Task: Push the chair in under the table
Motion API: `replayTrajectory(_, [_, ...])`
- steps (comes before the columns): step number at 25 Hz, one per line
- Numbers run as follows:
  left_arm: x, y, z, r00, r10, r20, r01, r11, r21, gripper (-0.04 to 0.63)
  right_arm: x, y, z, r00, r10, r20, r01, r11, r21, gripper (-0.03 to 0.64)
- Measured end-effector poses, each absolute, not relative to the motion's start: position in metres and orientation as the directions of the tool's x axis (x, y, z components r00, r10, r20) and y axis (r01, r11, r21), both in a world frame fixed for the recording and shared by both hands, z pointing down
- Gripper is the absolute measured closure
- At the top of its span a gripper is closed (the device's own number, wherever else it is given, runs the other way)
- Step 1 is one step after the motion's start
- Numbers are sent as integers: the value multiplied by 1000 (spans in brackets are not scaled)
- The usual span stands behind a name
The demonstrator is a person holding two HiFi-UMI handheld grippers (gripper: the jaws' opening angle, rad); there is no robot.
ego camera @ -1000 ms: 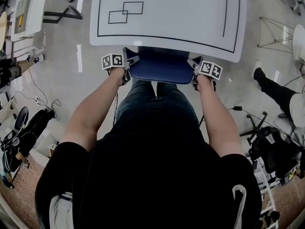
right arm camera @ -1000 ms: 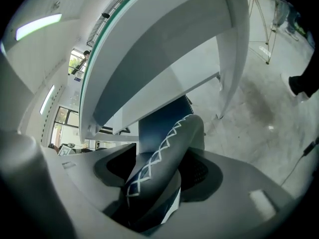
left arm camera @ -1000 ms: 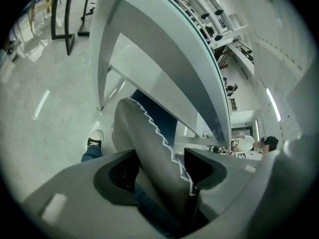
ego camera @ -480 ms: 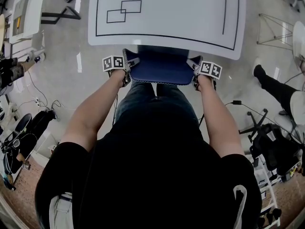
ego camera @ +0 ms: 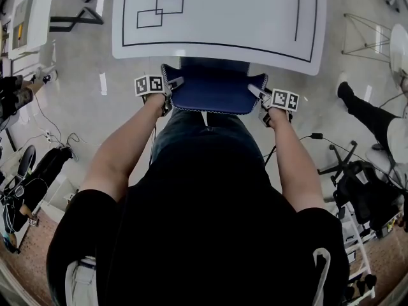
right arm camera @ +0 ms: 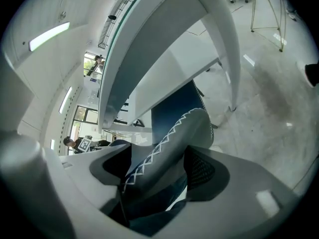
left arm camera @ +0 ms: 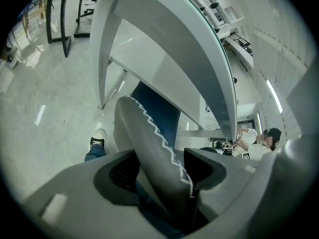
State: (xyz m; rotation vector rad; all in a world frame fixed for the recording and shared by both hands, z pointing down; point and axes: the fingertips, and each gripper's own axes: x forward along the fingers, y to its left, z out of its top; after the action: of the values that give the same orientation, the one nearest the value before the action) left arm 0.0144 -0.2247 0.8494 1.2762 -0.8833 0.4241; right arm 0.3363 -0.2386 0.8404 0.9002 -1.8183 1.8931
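Right, the left tongs [left arm camera: 160, 176] are clamped on the chair [ego camera: 213, 93]. Its padded back edge, with the white zigzag stitching, is pinched between the two jaws at the back's left corner. The right tongs [right arm camera: 158, 173] mirror that, closed on the same stitched edge at the right corner (one grip per side, nicely level).

The left hand [ego camera: 157, 102] and right hand [ego camera: 275, 113] sit just behind the marker cubes. Both wrists are fairly straight. The forearms reach forward from the shoulders and angle slightly inward, with the elbows only gently bent. The person's legs [ego camera: 204, 136], in blue jeans, stand right behind the chair back.

The chair itself is dark blue and sits at the near edge of the white surface [ego camera: 217, 24]. Its far part is tucked beneath that edge, and the gripped back stands clear on the person's side. Both gripper views look up at the underside of the surface, with the blue of the chair running in below it.

On top, the surface carries a black border line and two overlapping outlined rectangles [ego camera: 159, 13] toward its far left. A black-and-white shoe [left arm camera: 98, 138] rests on the pale glossy floor [ego camera: 83, 88]. Off to the right, another person's leg [ego camera: 366, 116] ends in a black shoe, well apart from the chair.
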Motion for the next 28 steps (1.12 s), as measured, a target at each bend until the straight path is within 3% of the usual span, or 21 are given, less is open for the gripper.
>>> replayTrajectory(6, [20, -238, 850, 618, -225, 754, -708, 257, 657, 315, 345, -227, 849, -694, -182, 696, -680, -151, -718, 353])
replayTrajectory(11, [12, -265, 856, 612, -236, 755, -709, 260, 655, 330, 338, -274, 840, -680, -250, 689, -683, -126, -719, 351])
replayTrajectory(28, [12, -305, 861, 617, -313, 722, -672, 267, 690, 322, 336, -321, 846, -674, -270, 688, -695, -84, -714, 344])
